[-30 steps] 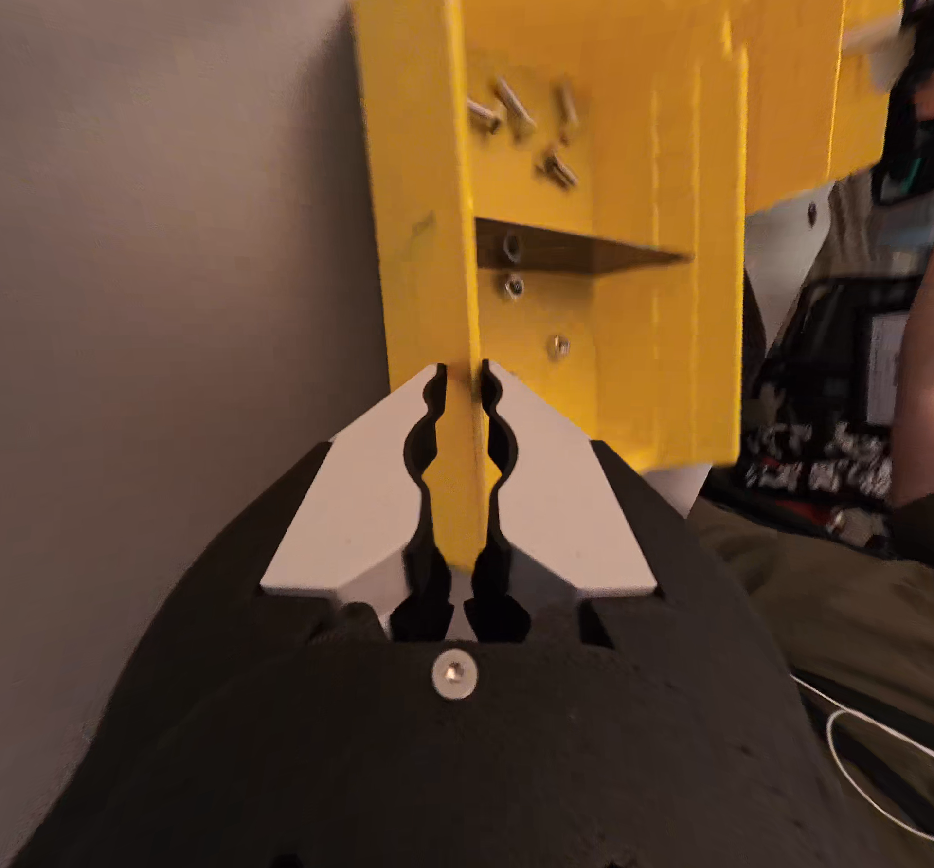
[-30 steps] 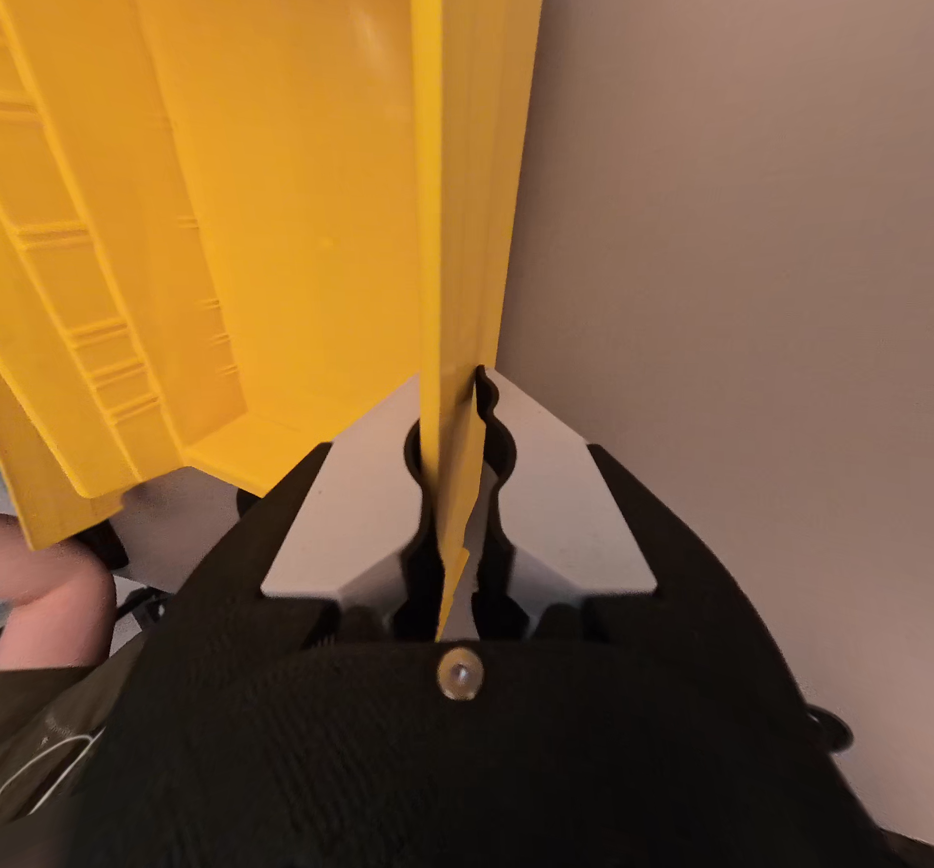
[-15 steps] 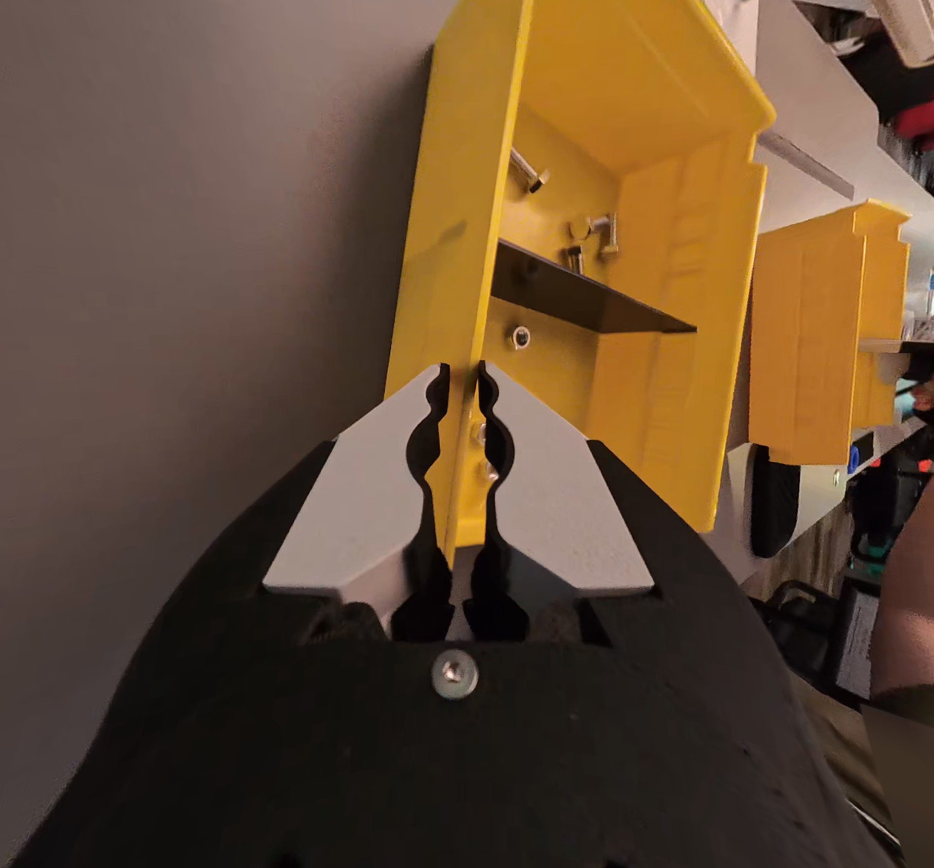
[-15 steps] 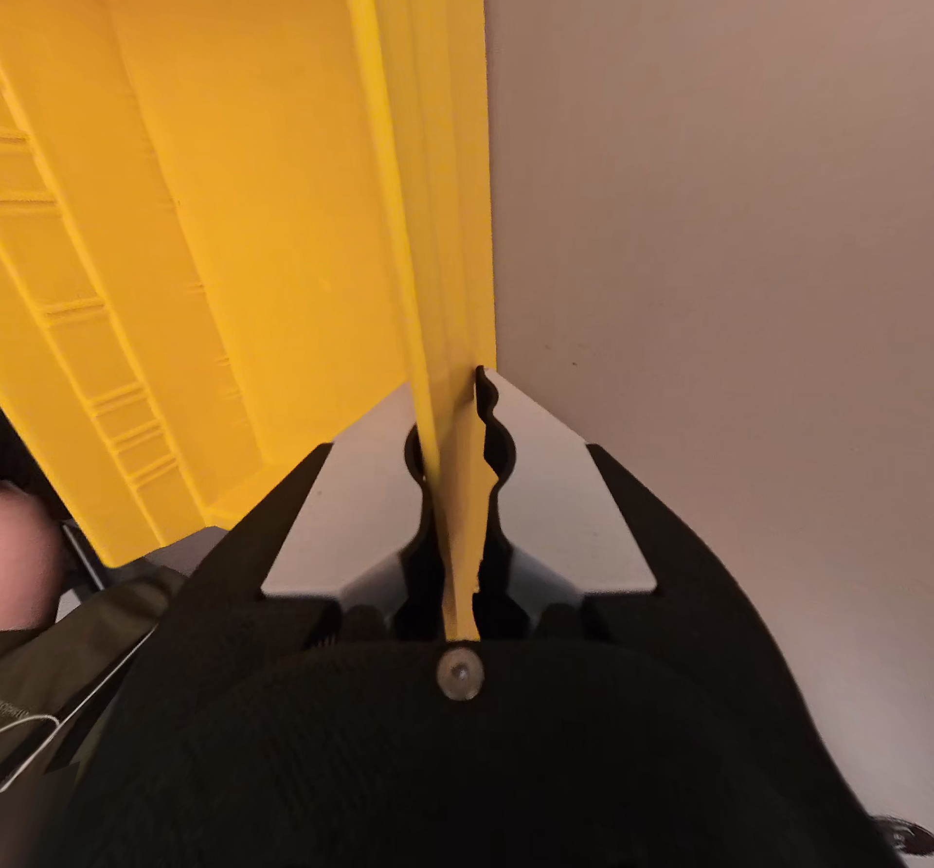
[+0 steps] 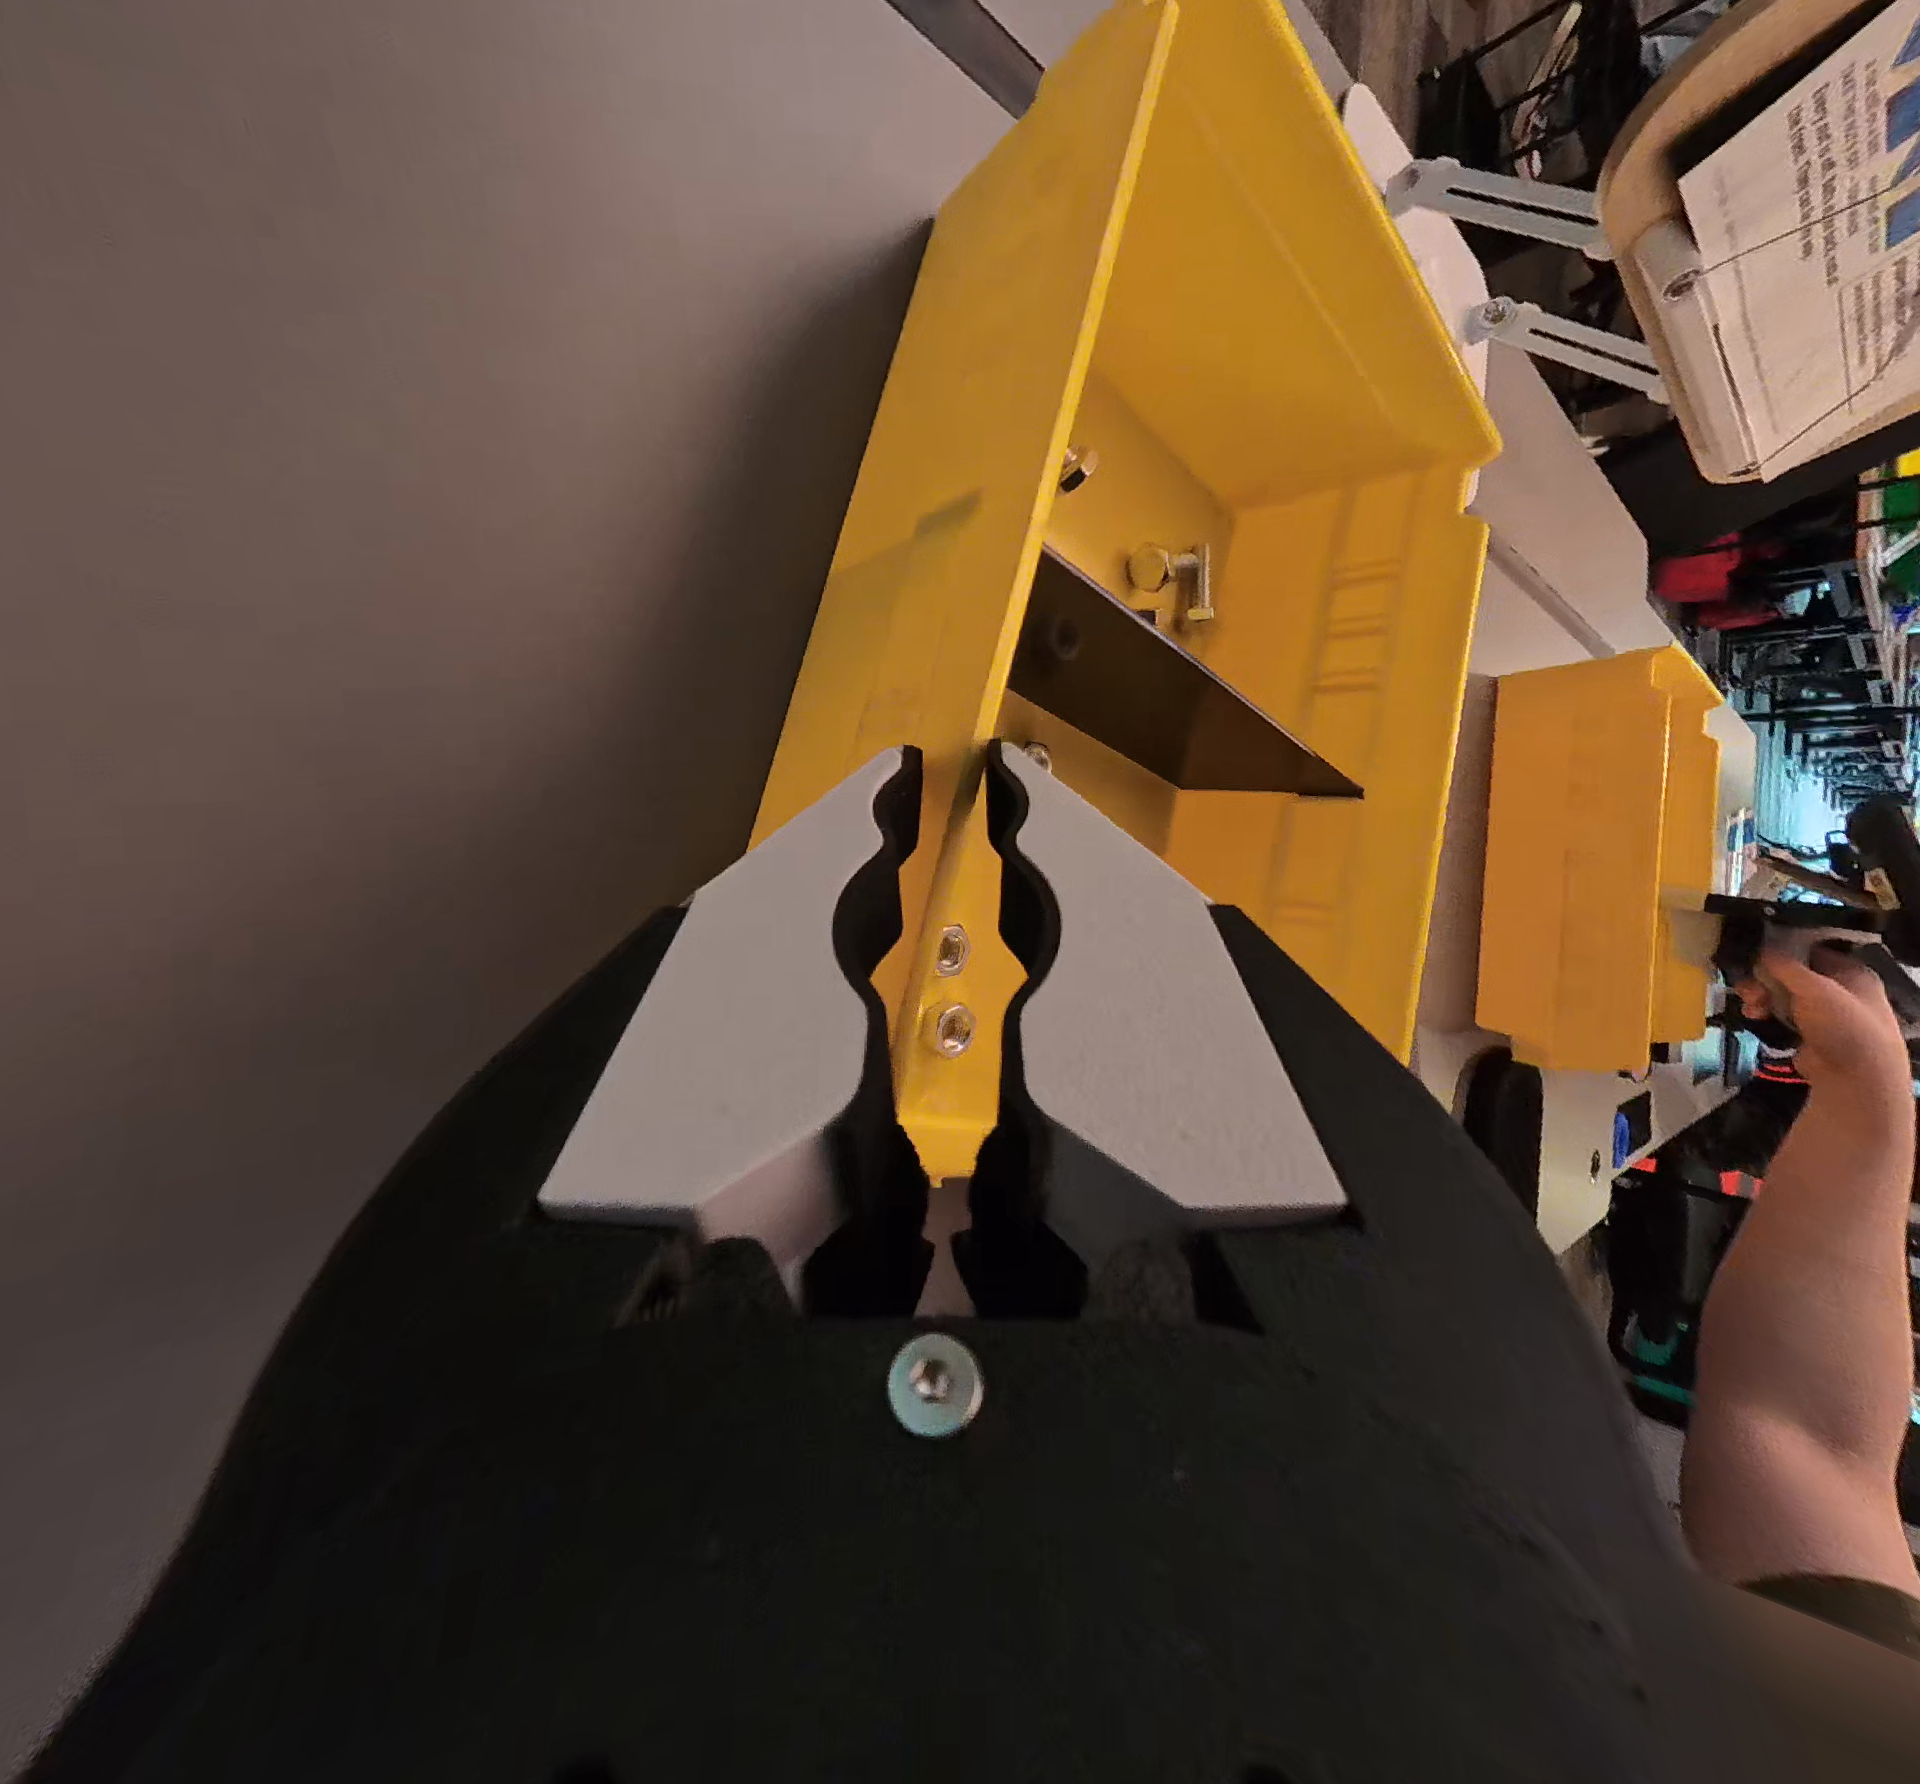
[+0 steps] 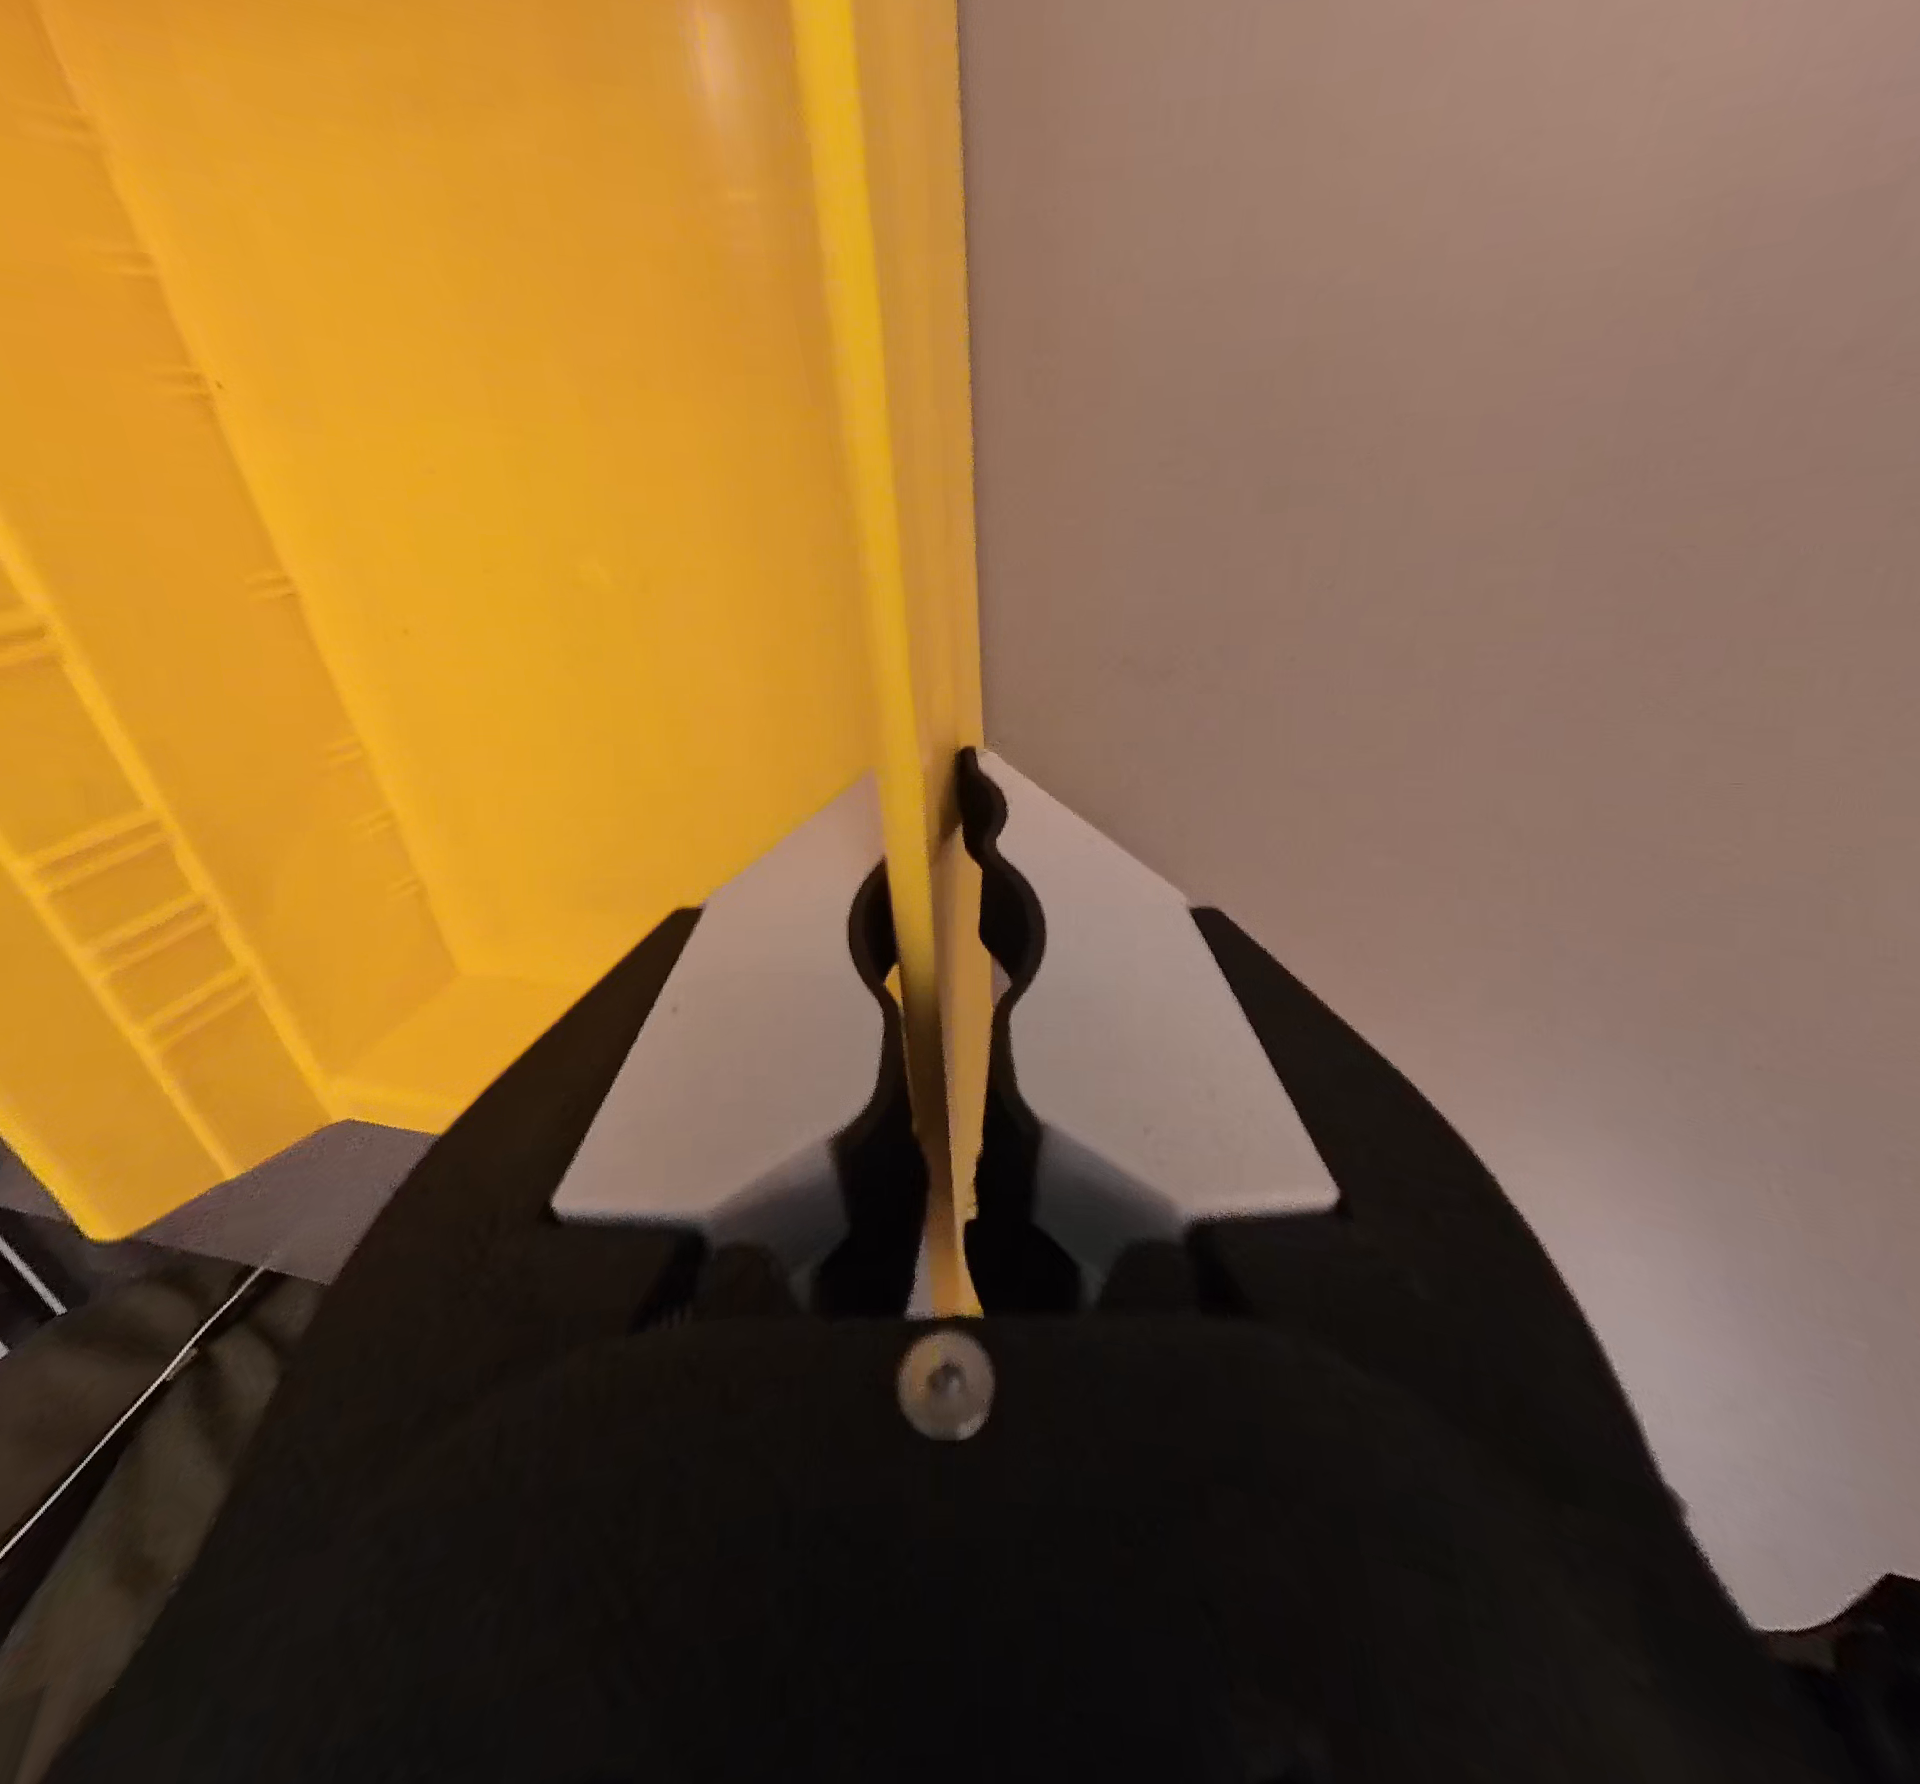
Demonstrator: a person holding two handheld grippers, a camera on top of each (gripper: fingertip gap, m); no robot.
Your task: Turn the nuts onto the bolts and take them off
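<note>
As both grippers stood at this moment, each was clamped on a side wall of one yellow bin (image 5: 1226, 300). The left gripper (image 5: 951, 768) had its jaws drawn narrow onto the thin edge of one wall, with the grey table (image 5: 416, 384) outside that wall. The right gripper (image 6: 940, 778) had its jaws likewise pinched on a wall of what appeared to be the same bin (image 6: 468, 384); only one of its fingers (image 6: 1081, 913) showed clear of the plastic.

The left wrist view alone showed the contents. A black divider (image 5: 1164, 706) split the bin in two. Three bolts (image 5: 1164, 576) lay in the far compartment, two close together beside the divider and one against the gripped wall. Two nuts (image 5: 951, 991) lay in the near compartment, close by the gripped wall and seen between the fingers, and a further small metal piece (image 5: 1037, 750) lay at the fingertips; I could not tell what it was. No nut sat on any bolt.

That view also showed a second yellow bin (image 5: 1590, 861) farther along the table, well apart from the first, a board with paper sheets (image 5: 1808, 207) at the upper right, and a person's bare forearm (image 5: 1808, 1267) at the right edge, its hand on a dark handle.

The right wrist view showed none of these: only the smooth and ribbed inner walls of the bin, with bare table (image 6: 1455, 487) outside it.
</note>
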